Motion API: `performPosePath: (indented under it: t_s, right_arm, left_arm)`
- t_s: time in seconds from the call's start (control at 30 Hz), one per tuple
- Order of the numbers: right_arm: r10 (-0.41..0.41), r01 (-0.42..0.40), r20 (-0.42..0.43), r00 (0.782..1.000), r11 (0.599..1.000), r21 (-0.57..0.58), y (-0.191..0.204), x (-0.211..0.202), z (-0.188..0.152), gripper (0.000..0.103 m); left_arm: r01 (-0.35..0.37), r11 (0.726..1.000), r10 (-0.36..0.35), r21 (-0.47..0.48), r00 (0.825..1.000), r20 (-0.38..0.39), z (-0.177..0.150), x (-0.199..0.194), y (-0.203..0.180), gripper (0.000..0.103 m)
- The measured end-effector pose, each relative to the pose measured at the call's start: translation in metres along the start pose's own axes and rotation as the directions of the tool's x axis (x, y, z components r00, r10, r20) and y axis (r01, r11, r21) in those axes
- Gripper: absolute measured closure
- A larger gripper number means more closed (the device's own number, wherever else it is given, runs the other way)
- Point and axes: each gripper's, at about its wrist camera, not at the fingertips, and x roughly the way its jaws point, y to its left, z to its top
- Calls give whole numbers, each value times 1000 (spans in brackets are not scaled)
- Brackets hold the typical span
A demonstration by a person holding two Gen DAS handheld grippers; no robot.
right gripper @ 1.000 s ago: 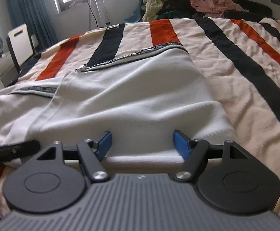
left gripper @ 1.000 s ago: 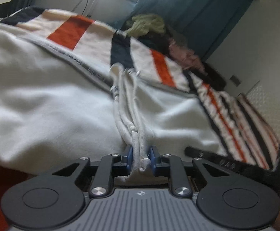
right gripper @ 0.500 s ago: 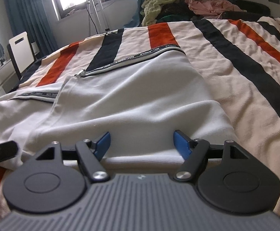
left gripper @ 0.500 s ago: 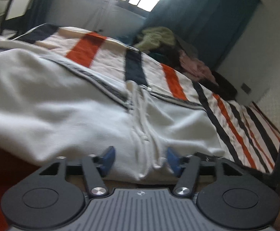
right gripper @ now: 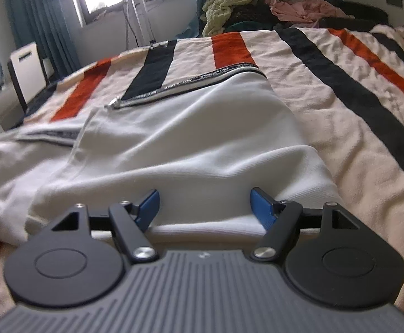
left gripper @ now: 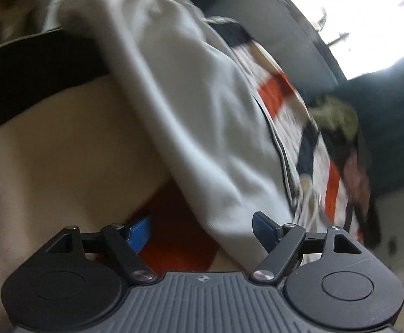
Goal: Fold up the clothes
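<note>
Across the middle of the right wrist frame, the white zip-up garment lies spread on the striped blanket. The right gripper sits at its near hem, fingers apart, holding nothing. In the tilted, blurred left wrist view, the left gripper is likewise spread wide beside the garment's edge.

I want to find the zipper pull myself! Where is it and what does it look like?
Start at the striped blanket on the bed, then find the white garment lying on it. Along its far edge runs a dark tape with lettering; the zipper pull sits at that tape's left end, the only small shiny metal bit on the cloth.
</note>
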Motion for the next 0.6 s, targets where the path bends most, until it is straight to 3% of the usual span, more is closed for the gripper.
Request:
performPosePath:
  t_s: [0.17,0.27,0.5,0.6]
  right_arm:
    - [-1,1,1,1000,1000,2,-1,0,-1,29]
    - [0,0,2,1000,1000,0,-1,-1,-1,29]
    - [0,0,5,1000,1000,6,-2,-3,-2,29]
    - [-6,6,9,1000,1000,4,-1,-3,-2,29]
  left_arm:
    - [-5,994,23,-108,985,169,8,-2,16,21]
    - [30,981,15,-193,973,229,19,6,27,22]
    - [109,948,11,-299,928,373,59,6,50,37]
    - [100,941,42,-323,914,404,75,9,58,42]
